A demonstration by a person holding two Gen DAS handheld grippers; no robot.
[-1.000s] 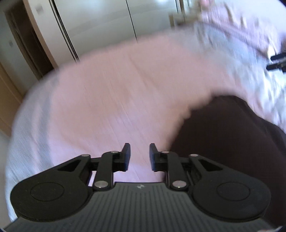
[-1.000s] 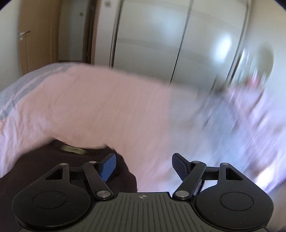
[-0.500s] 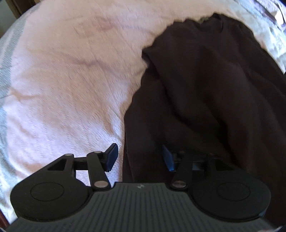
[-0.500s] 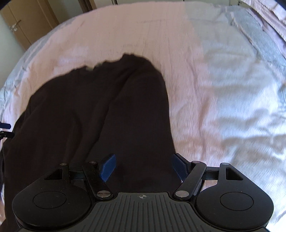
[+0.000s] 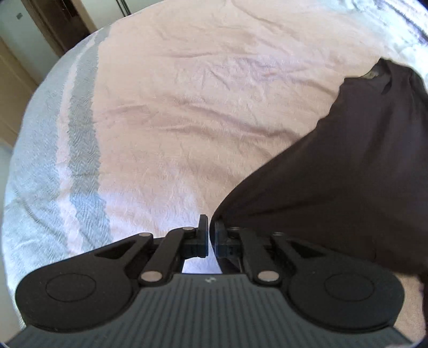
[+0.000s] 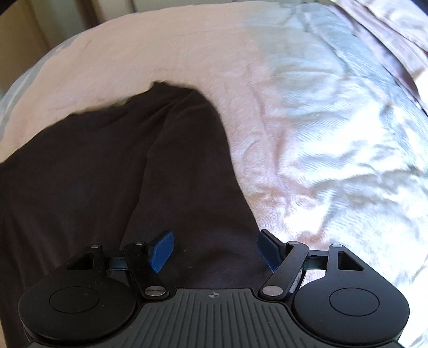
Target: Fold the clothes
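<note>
1. Left wrist view, nearest: the left tool [image 5: 211, 222] sits low in the middle of the frame. Its jaws are closing and only a thin slit is left between the two black fingers. A corner of the dark garment [image 5: 334, 174] runs into that slit at the tips and drapes over the right-hand finger, so the tool is clenched on the cloth.
2. Right wrist view, nearest: the right tool [image 6: 215, 249] is released, with its jaws spread wide. The blue pads [image 6: 161, 250] stand well apart, and neither one presses on anything. The dark garment [image 6: 107, 174] lies under the gap between them, flat on the bed.
3. Middle ground, left wrist view: from the clenched corner the garment stretches in a taut-looking sheet towards the upper right of the frame and fills the right side.
4. Middle ground, right wrist view: the garment covers the left half and centre of the frame, with a long fold running up its middle. Its right edge curves from the right-hand pad up towards the top centre.
5. Farther, left wrist view: the neck opening [image 5: 371, 75] with a pale label shows at the upper right.
6. The pink and pale grey-blue bed [image 5: 187, 120] carries the garment. In the right wrist view the bed [image 6: 321, 133] is crumpled and brightly lit on the right.
7. Farthest: a wooden door frame [image 5: 53, 24] stands at the upper left of the left wrist view.
</note>
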